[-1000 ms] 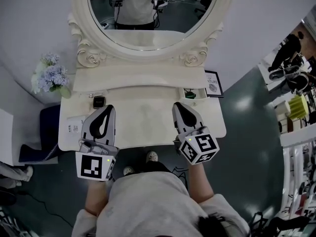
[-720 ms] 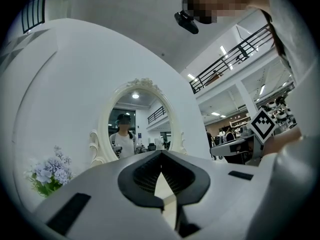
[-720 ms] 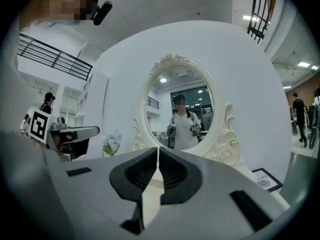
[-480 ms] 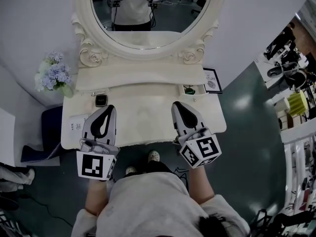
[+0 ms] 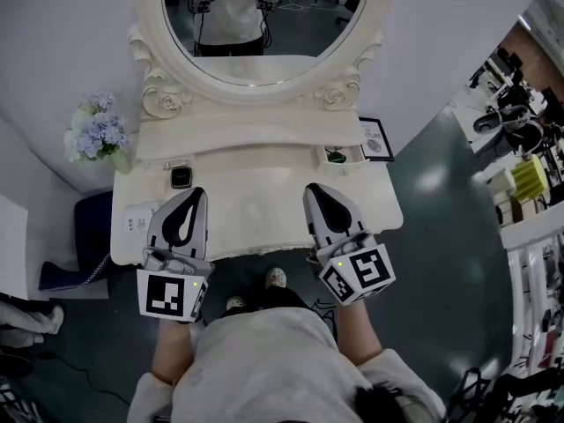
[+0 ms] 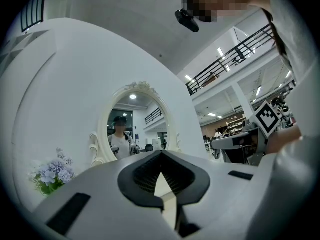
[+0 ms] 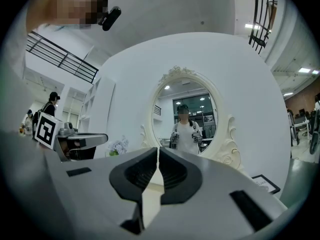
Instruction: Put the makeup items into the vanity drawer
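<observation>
Ornate cream oval mirror [image 5: 256, 73] got cut off up top, and the little dark square thing [image 5: 181, 177] far left on the cream vanity top [image 5: 251, 196] was too small to identify.

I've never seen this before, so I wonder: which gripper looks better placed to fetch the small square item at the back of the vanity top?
Left, probably. The left gripper hovers just in front of the small square item, jaws together and empty. The right gripper hangs across the vanity top, farther off.

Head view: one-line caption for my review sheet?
Person facing a cream vanity table and oval mirror, left gripper and right gripper both shut, empty, above the tabletop.
</observation>
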### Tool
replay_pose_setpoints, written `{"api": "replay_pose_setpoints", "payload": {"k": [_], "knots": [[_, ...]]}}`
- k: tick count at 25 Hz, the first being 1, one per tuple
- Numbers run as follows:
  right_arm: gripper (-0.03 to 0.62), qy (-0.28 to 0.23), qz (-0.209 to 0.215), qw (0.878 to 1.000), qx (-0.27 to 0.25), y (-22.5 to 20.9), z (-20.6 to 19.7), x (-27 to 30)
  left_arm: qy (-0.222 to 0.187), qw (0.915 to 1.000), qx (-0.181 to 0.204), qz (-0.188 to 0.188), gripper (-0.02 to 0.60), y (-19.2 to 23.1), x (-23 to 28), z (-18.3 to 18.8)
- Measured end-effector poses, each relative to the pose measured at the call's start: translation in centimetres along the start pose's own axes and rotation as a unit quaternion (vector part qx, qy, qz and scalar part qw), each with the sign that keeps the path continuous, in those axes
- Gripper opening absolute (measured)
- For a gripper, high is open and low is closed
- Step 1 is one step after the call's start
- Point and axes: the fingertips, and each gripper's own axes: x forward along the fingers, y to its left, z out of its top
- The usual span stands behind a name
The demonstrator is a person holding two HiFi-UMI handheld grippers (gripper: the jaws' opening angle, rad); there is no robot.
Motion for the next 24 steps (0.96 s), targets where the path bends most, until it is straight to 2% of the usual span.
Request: {"api": "replay_pose_setpoints", "payload": {"k": [4,7,11,15,18,24], "knots": [[0.026,-0.004,0.002,1.0,-0.001,0.6,0.2,-0.5,0.02,0.9997,0.005,-0.01,0.014,-0.3,-0.5,-0.7],[0.026,-0.007,0.001,1.0,0.001,0.9,0.4,-0.8,0.005,0.9999,0.002,-0.01,0.014,-0.4,-0.5,-0.1],[0.026,-0.009,0.003,1.0,0.001,1.1,0.5,-1.0,0.027,0.9994,0.007,-0.019,0.014,-0.7,-0.8,-1.0],[0.026,-0.011,0.003,1.0,0.001,1.3,0.6,-1.1,-0.013,0.9999,-0.005,-0.009,0.014,-0.5,-0.5,0.6],[0.026,-0.012,0.002,1.0,0.001,1.4,0.7,-1.1,-0.001,0.9999,-0.002,-0.013,0.014,-0.5,-0.6,0.1],[0.026,-0.016,0.002,1.0,0.0,1.6,0.7,-1.1,-0.02,0.9997,-0.006,-0.01,0.014,-0.4,-0.6,0.7]]}}
